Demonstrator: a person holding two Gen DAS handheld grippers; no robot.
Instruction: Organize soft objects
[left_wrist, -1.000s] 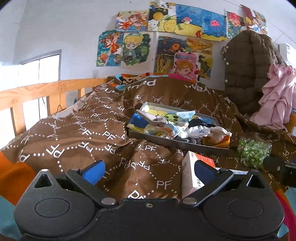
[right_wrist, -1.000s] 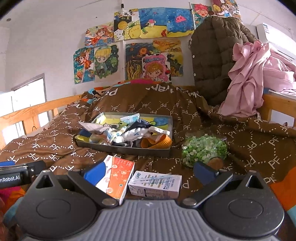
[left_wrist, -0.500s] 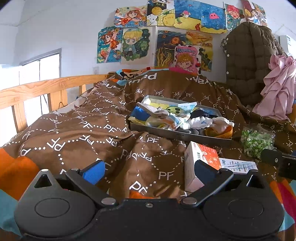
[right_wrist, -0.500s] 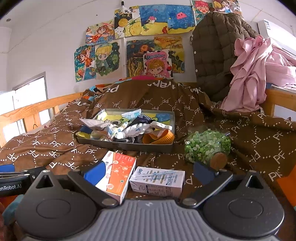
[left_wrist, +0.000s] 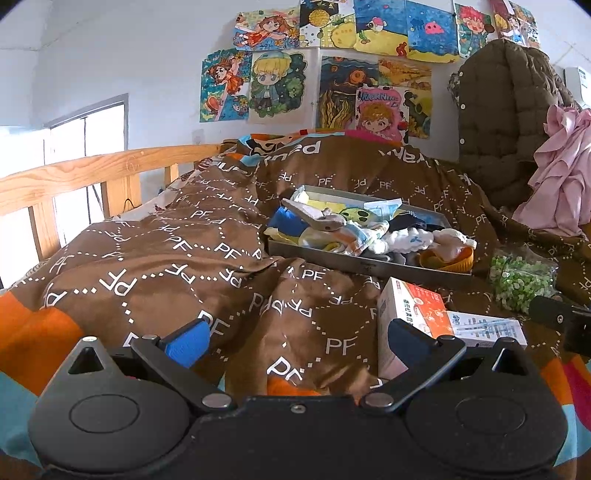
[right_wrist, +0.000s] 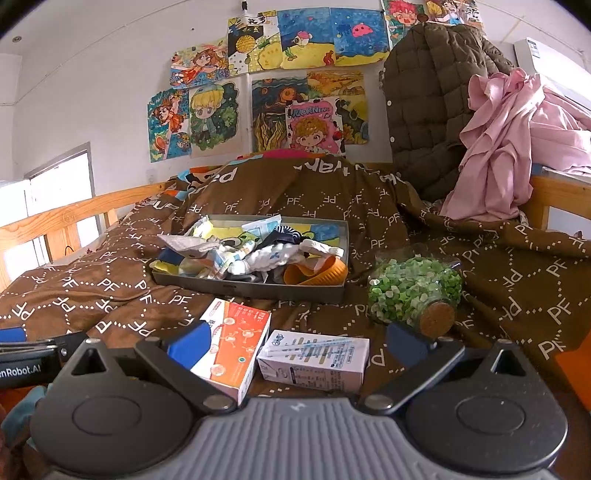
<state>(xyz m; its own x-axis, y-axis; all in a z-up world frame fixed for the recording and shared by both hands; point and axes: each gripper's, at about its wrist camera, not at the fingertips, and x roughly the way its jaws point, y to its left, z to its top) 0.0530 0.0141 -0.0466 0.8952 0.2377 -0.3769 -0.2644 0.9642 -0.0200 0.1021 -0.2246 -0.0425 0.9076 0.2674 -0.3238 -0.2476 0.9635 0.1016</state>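
A grey tray (left_wrist: 354, 263) (right_wrist: 255, 288) on the brown bed cover holds a jumble of soft things: socks, small cloths and an orange piece (right_wrist: 317, 274). In front of it lie an orange-and-white box (right_wrist: 232, 343) (left_wrist: 413, 310) and a white box (right_wrist: 317, 358) (left_wrist: 484, 326). My left gripper (left_wrist: 295, 341) is open over the cover, left of the boxes, holding nothing. My right gripper (right_wrist: 297, 341) is open with both boxes lying between its fingers, untouched.
A corked jar of green pieces (right_wrist: 415, 290) lies on its side right of the tray. A wooden rail (left_wrist: 74, 177) runs along the left. A quilted brown coat (right_wrist: 432, 122) and pink cloth (right_wrist: 513, 147) hang at the back right. Drawings cover the wall.
Both grippers have drawn back and dipped slightly, so the tray sits higher and farther in each view. Both stay open and the objects have not moved.
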